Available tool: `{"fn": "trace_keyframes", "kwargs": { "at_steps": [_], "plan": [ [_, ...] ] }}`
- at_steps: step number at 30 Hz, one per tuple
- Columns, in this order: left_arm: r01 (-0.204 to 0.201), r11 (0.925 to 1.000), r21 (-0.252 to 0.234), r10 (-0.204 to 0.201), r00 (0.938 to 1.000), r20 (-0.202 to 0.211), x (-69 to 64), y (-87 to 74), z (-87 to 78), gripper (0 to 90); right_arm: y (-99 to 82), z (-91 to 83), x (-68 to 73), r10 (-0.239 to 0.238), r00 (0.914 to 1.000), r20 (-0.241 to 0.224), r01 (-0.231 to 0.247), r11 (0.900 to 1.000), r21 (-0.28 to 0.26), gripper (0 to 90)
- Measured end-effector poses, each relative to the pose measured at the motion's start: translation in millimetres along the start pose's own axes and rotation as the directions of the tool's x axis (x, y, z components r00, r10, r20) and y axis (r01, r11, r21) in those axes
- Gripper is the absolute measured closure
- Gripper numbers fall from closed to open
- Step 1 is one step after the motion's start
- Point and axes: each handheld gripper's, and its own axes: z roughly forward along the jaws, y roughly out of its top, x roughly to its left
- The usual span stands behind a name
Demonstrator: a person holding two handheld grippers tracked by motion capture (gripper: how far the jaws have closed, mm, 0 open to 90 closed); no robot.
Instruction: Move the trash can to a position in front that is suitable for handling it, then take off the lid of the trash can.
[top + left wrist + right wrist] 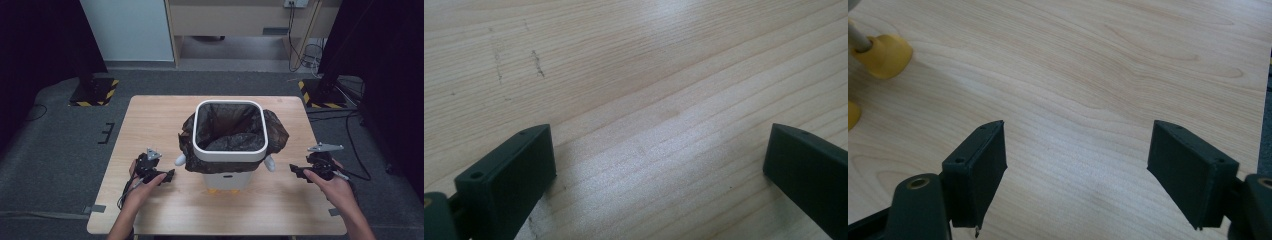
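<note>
Jaws of the left gripper (170, 175) and right gripper (295, 170) stand apart, empty, either side of the white square plastic bin (230, 150); a careless reach between them could tug its loose black plastic liner (275, 131) off the rim.

I count one wooden bench (165, 115). On it stands one white bin (230, 150), lined with one dark bag (275, 131). The bin has two small white wings (180, 160) and two yellow feet (885, 55). I hold two grippers, the left gripper (167, 176) and the right gripper (296, 171), each with two black jaws.
</note>
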Motion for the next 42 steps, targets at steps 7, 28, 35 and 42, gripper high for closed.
{"fn": "trace_keyframes", "kwargs": {
  "at_steps": [7, 28, 35, 42],
  "plan": [
    [-0.002, 1.0, 0.009, 0.002, 1.0, 0.003, 0.0, 0.8, -0.2, 0.0, 11.5, -14.0, -1.3, -0.02, 0.9998, 0.0, 0.02, 0.9998, 0.005, 23.0],
    [-0.007, 0.9999, 0.015, 0.006, 1.0, 0.006, 0.4, 1.6, -0.1, 0.0, 48.7, -40.8, 0.8, -0.023, 0.9996, -0.017, 0.022, 0.9986, -0.048, 15.7],
    [-0.007, 0.9999, 0.014, 0.007, 1.0, 0.006, 0.4, 1.5, -0.1, 0.0, 66.5, -53.7, 4.3, -0.048, 0.9987, -0.017, 0.047, 0.9966, -0.068, 22.8],
    [-0.007, 0.9999, 0.012, 0.006, 1.0, 0.006, 0.1, 1.2, -0.1, 0.0, 86.0, -60.9, 5.3, -0.078, 0.9965, -0.029, 0.076, 0.9945, -0.072, 28.8]
  ]
}}
